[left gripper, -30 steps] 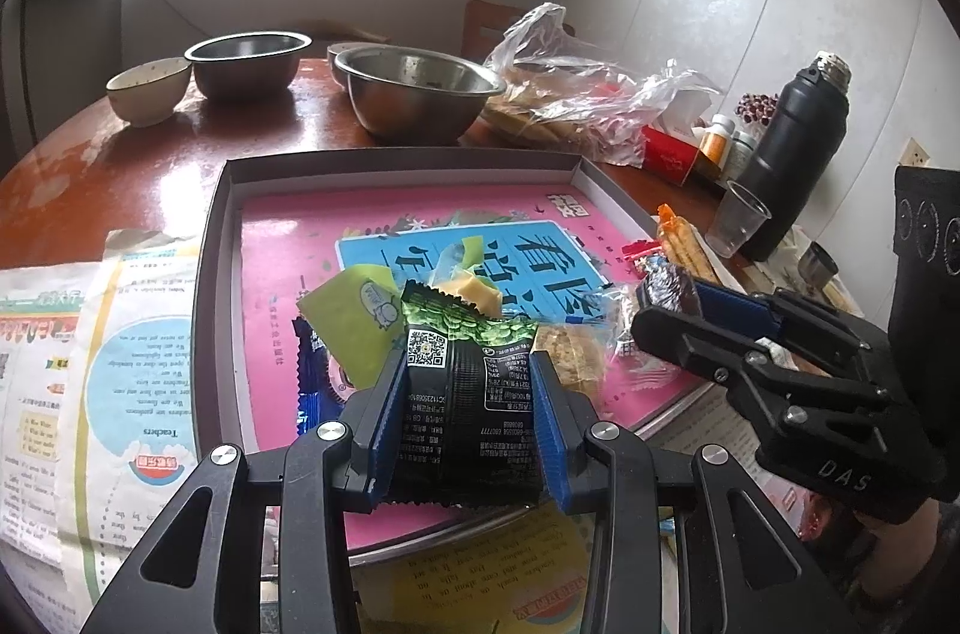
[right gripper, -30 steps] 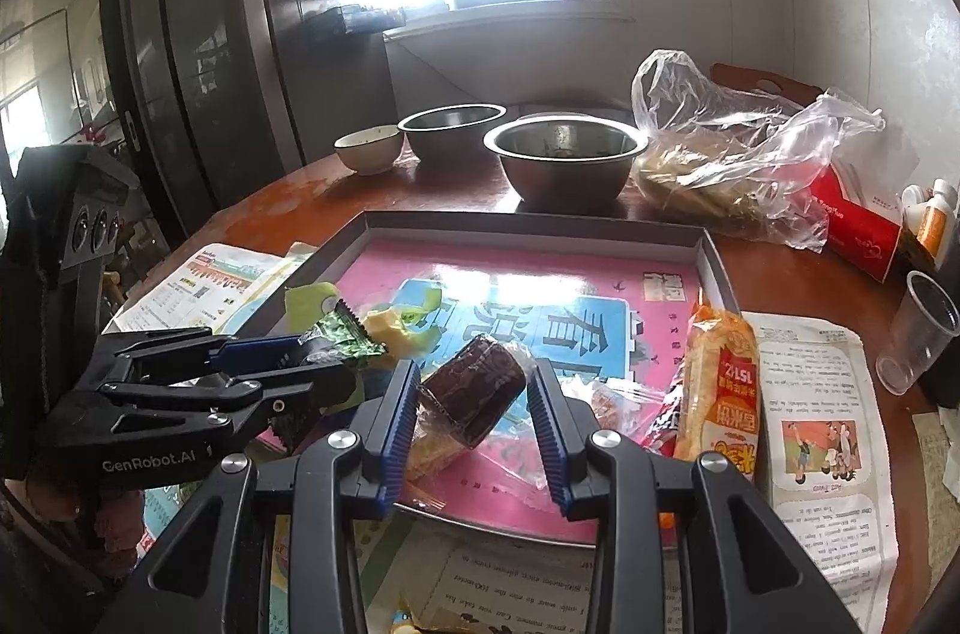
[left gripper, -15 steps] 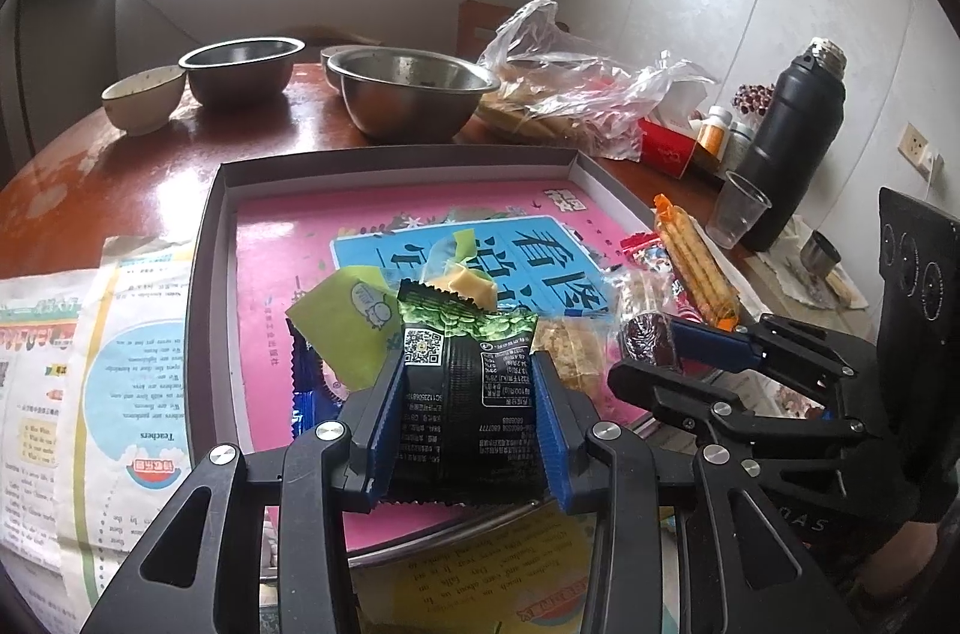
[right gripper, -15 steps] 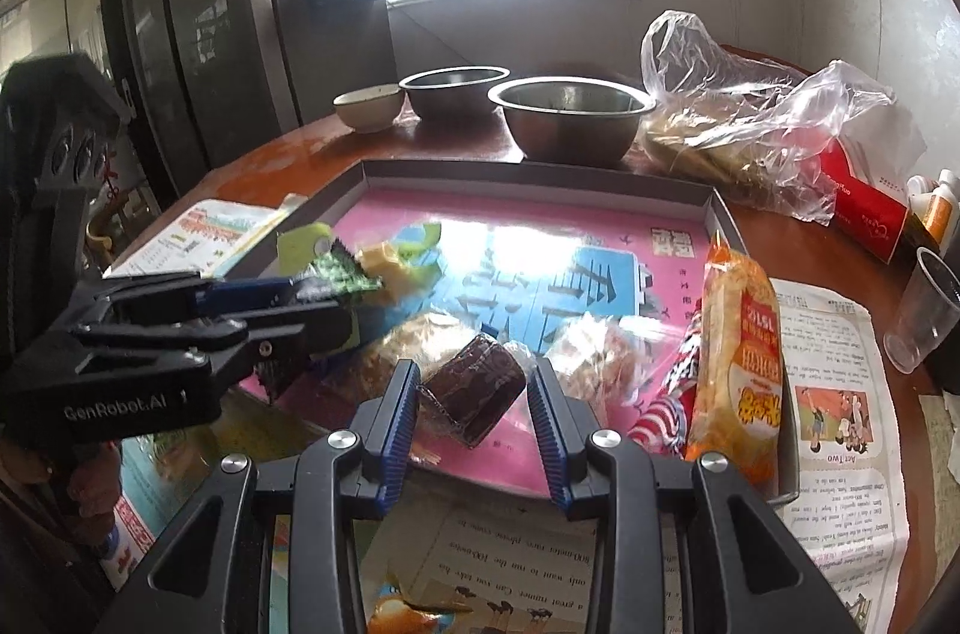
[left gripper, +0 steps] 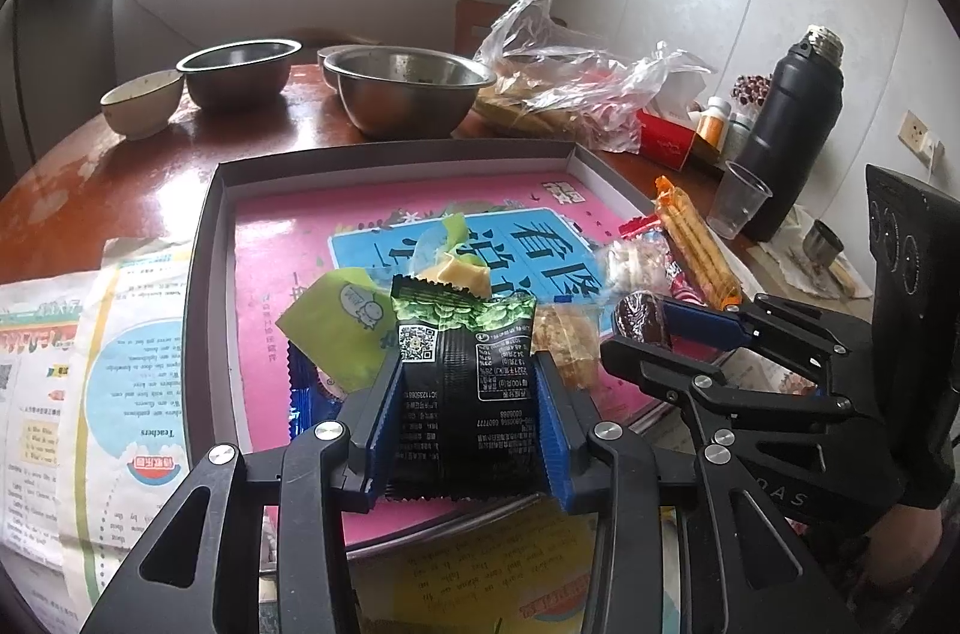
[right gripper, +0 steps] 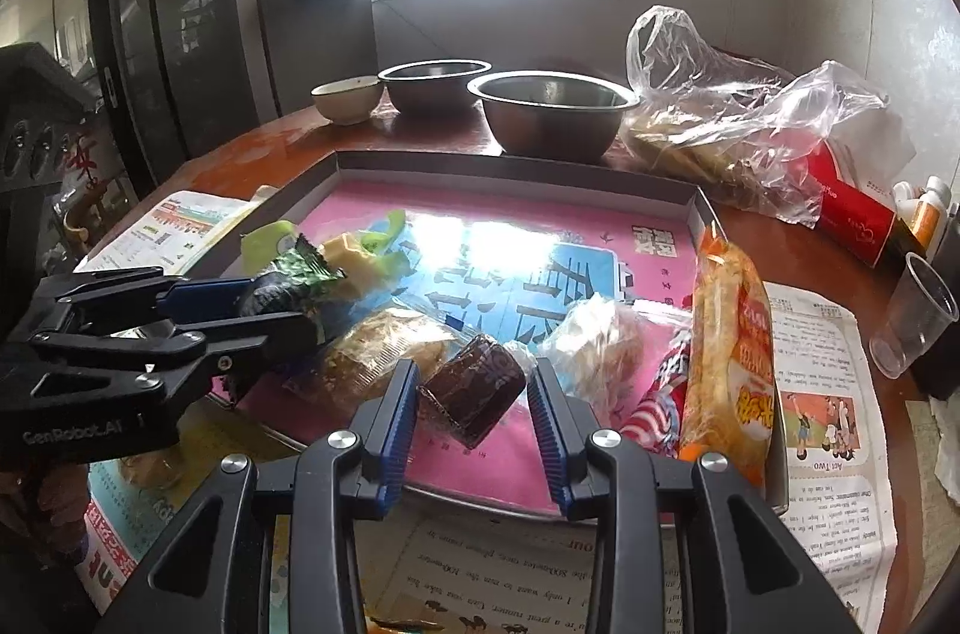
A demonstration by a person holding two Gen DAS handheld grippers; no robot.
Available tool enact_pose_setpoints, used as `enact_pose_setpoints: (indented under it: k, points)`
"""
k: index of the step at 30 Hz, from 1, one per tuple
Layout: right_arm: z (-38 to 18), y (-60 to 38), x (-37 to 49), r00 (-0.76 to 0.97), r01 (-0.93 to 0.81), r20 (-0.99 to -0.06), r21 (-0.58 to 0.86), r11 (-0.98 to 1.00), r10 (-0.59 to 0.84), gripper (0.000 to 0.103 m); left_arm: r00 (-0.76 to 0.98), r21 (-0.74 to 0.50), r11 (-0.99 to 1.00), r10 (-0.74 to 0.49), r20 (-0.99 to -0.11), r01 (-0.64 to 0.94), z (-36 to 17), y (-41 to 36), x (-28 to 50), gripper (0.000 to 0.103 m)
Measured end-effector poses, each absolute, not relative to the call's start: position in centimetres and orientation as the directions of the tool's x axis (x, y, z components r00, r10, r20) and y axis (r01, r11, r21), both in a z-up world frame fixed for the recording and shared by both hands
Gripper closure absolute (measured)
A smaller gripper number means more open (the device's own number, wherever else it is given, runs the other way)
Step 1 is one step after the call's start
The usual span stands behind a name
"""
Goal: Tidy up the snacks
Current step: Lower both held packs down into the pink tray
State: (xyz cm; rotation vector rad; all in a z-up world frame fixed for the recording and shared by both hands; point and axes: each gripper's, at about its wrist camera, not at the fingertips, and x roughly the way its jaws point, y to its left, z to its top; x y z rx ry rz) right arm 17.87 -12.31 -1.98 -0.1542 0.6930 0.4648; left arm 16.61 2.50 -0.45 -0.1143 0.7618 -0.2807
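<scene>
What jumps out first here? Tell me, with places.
The black and green snack packet clamped in the left gripper fills the foreground, over the near edge of the pink-lined tray. Beside it, the right gripper holds a dark brown wrapped cake. Behind the tray stand steel bowls.

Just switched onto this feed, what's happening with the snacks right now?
A person is sorting snacks with a gripper in each hand, over the shallow tray with the pink sheet on the table. The left gripper is shut on a black and green snack packet. The right gripper holds a dark brown wrapped cake between its fingers. More snacks lie in the tray, including a long orange packet along its right edge. Neither held item is set down yet.
</scene>
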Motion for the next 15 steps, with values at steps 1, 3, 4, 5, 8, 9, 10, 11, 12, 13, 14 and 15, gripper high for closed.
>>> enact_pose_setpoints:
  k: [1,3,4,5,8,9,10,11,12,13,14,15]
  points:
    - [-2.03,-12.30,17.81,0.669,-0.464,-0.648,0.018,0.885,0.364,0.066,0.689,-0.203,0.956,-0.292,-0.663,0.209,-0.46,2.52,16.58,0.061]
    - [-2.04,-12.43,17.70,0.663,-0.472,-0.647,0.029,0.881,0.376,0.066,0.689,-0.207,0.956,-0.294,-0.663,0.209,-0.47,2.48,16.51,0.061]
    - [-2.03,-12.49,17.69,0.661,-0.473,-0.646,0.036,0.881,0.381,0.066,0.689,-0.209,0.955,-0.295,-0.662,0.209,-0.49,2.48,16.47,0.061]
    - [-2.02,-12.60,17.65,0.657,-0.475,-0.645,0.047,0.879,0.390,0.066,0.690,-0.207,0.955,-0.295,-0.661,0.210,-0.50,2.45,16.43,0.061]
    - [-2.07,-12.49,17.62,0.648,-0.483,-0.647,0.058,0.874,0.401,0.066,0.690,-0.209,0.955,-0.296,-0.660,0.210,-0.43,2.57,16.49,0.060]
    - [-2.08,-12.43,17.58,0.648,-0.483,-0.648,0.055,0.874,0.399,0.066,0.691,-0.208,0.955,-0.296,-0.659,0.211,-0.41,2.58,16.51,0.060]
    - [-2.08,-12.39,17.55,0.649,-0.484,-0.648,0.054,0.874,0.399,0.066,0.691,-0.208,0.955,-0.296,-0.659,0.212,-0.42,2.58,16.54,0.060]
    - [-2.07,-12.36,17.56,0.648,-0.484,-0.648,0.055,0.873,0.401,0.066,0.692,-0.207,0.955,-0.295,-0.659,0.210,-0.41,2.59,16.60,0.060]
    - [-2.10,-12.35,17.59,0.646,-0.483,-0.650,0.056,0.874,0.399,0.066,0.692,-0.209,0.955,-0.295,-0.659,0.209,-0.38,2.63,16.59,0.060]
    - [-2.14,-12.34,17.68,0.645,-0.479,-0.654,0.056,0.876,0.395,0.066,0.691,-0.208,0.956,-0.295,-0.660,0.209,-0.34,2.63,16.65,0.060]
    - [-2.19,-12.34,17.76,0.644,-0.477,-0.657,0.056,0.877,0.392,0.066,0.691,-0.209,0.956,-0.294,-0.660,0.207,-0.31,2.63,16.74,0.060]
    - [-2.26,-12.35,17.82,0.642,-0.473,-0.661,0.057,0.879,0.389,0.066,0.692,-0.210,0.956,-0.294,-0.660,0.206,-0.31,2.61,16.84,0.060]
